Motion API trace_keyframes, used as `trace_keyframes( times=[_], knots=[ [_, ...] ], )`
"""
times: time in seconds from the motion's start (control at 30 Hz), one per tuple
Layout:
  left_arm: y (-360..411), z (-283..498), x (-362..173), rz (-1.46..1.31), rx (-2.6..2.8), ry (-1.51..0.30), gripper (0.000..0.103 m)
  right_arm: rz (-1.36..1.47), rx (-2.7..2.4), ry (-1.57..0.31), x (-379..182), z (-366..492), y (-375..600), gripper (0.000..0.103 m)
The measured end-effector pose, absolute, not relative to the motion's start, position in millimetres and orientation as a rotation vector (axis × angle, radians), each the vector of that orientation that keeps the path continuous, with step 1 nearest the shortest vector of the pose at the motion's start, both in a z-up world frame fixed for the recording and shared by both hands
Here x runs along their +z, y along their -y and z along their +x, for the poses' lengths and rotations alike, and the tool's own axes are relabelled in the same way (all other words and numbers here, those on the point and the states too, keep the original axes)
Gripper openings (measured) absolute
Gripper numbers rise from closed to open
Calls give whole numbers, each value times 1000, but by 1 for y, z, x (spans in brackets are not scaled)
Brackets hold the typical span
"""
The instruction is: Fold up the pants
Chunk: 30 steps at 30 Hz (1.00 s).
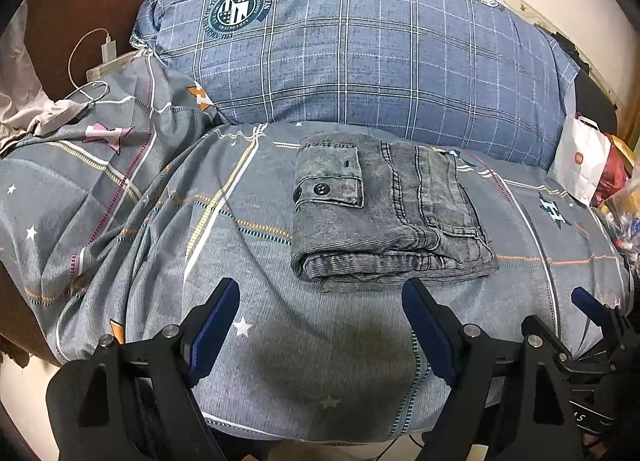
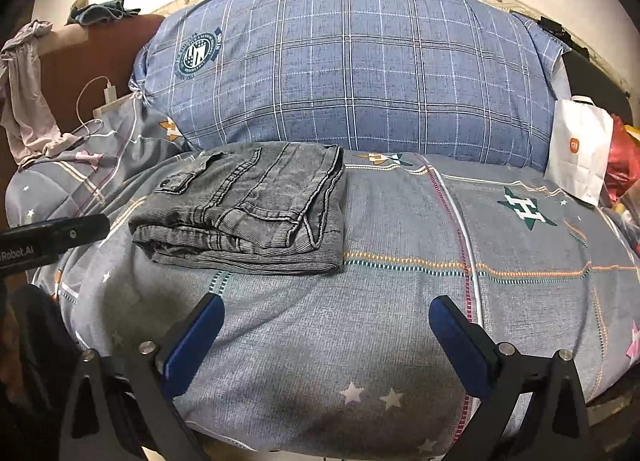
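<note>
The grey denim pants point(image 1: 384, 209) lie folded into a compact rectangle on the grey patterned bedspread point(image 1: 280, 361). They also show in the right wrist view point(image 2: 252, 217), left of centre. My left gripper point(image 1: 320, 297) is open and empty, hovering just in front of the pants' near edge. My right gripper point(image 2: 326, 313) is open and empty, in front of and to the right of the pants. Part of the right gripper point(image 1: 592, 313) shows at the lower right of the left wrist view. The body of the left gripper point(image 2: 52, 239) shows at the left edge of the right wrist view.
A big blue plaid pillow point(image 1: 360, 45) lies behind the pants. A white paper bag point(image 1: 580, 157) and red bags stand at the right. A white charger with cable point(image 1: 108, 49) and loose clothes lie at the left, by a brown headboard point(image 1: 80, 1).
</note>
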<state>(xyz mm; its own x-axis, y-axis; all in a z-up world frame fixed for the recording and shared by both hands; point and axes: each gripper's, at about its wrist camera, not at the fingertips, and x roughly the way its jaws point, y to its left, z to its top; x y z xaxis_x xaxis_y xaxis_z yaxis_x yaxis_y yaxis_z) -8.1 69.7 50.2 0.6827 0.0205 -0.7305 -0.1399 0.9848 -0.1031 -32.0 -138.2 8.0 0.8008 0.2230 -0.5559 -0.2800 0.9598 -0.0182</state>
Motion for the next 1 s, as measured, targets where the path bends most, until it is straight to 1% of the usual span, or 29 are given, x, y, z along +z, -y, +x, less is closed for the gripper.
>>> trace_keyframes(
  times=[0.33, 0.63, 1.0],
  knots=[
    [-64, -11, 55, -130, 89, -799, 84, -96, 283, -611, -1, -28, 139, 103],
    [-59, -17, 67, -111, 78, -790, 84, -100, 297, -599, 6, -31, 136, 103],
    [-59, -16, 76, -133, 37, -786, 84, -242, 316, -655, 28, -21, 116, 103]
  ],
)
